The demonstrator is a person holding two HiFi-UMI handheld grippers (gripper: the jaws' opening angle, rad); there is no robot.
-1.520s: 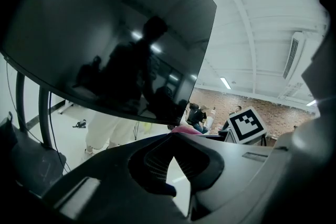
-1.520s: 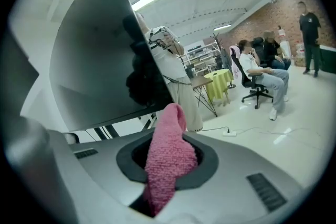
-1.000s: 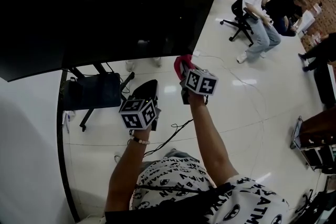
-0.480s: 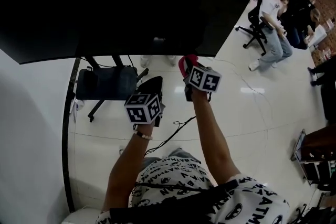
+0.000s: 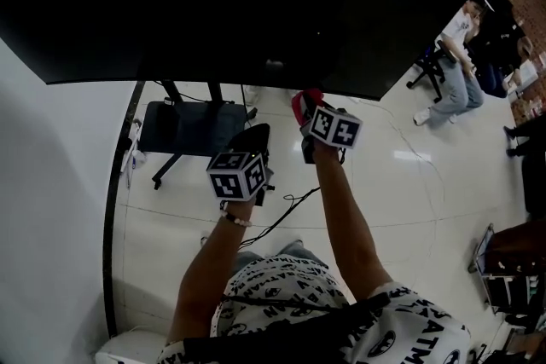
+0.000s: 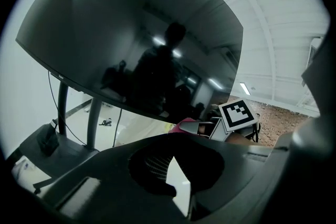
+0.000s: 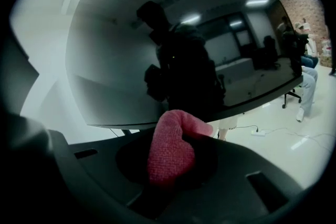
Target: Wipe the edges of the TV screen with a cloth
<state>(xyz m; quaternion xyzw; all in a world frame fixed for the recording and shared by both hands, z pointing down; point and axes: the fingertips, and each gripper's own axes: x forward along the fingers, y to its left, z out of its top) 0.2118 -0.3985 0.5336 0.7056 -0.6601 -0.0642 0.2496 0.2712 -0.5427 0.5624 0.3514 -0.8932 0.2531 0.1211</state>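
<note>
The big black TV screen [image 5: 213, 4] fills the top of the head view, its lower edge slanting across. My right gripper [image 5: 305, 110] is shut on a red-pink cloth [image 5: 302, 101] held right under that lower edge, left of the bottom right corner. In the right gripper view the folded cloth [image 7: 170, 152] bulges out of the jaws in front of the screen [image 7: 157, 34]. My left gripper [image 5: 253, 137] hangs lower and to the left, shut and holding nothing, apart from the TV. From the left gripper view the screen [image 6: 131, 44], the cloth [image 6: 182, 125] and the right marker cube [image 6: 239, 115] show.
A black stand base [image 5: 183, 136] sits on the glossy floor beneath the TV, with a cable [image 5: 281, 213] trailing toward me. A white wall [image 5: 51, 209] is at the left. A person on an office chair [image 5: 456, 68] is at the far right, a rack [image 5: 503, 260] nearer.
The cloth in my right gripper has slid left along the TV's bottom edge, away from the right corner. The left gripper has kept its place beside it. The view has swung left.
</note>
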